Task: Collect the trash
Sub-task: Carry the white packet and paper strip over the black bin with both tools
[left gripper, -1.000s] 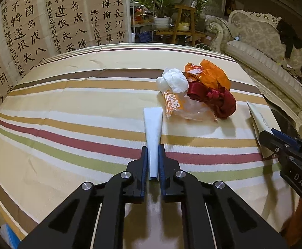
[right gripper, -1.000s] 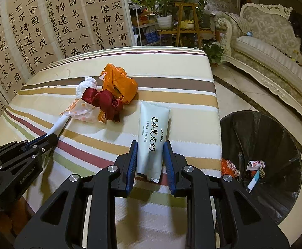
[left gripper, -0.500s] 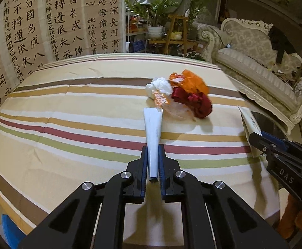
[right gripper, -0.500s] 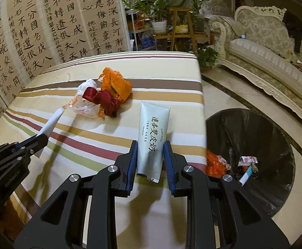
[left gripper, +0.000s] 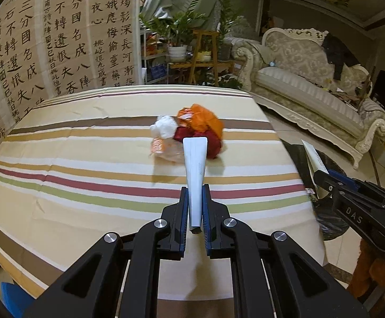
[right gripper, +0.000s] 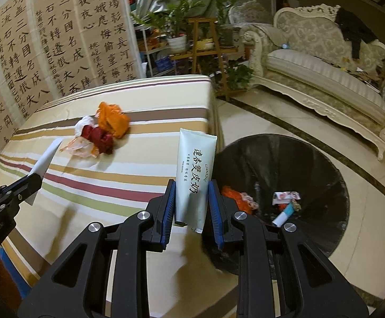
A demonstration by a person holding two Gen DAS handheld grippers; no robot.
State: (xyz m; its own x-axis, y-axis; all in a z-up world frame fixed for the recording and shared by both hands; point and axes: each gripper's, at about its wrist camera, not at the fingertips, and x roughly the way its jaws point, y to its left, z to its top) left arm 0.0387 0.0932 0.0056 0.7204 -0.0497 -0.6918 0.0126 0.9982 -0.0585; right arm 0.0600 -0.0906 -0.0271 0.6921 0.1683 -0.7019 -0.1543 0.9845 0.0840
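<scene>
Trash held on both sides: left gripper [left gripper: 195, 201] pinches a flattened white tube [left gripper: 195, 169] above the striped table [left gripper: 86, 175], right gripper [right gripper: 191, 198] clamps a printed tube [right gripper: 193, 177] beside the black bin [right gripper: 285, 164]; crumpled wrappers [right gripper: 102, 132], perhaps bags, lie on the table.

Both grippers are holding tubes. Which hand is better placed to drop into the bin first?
Right. The right gripper, shut on the pale green printed tube, hangs at the striped table's edge beside the black-lined bin. The left gripper, gripping the plain white tube, is over the tabletop.
</scene>
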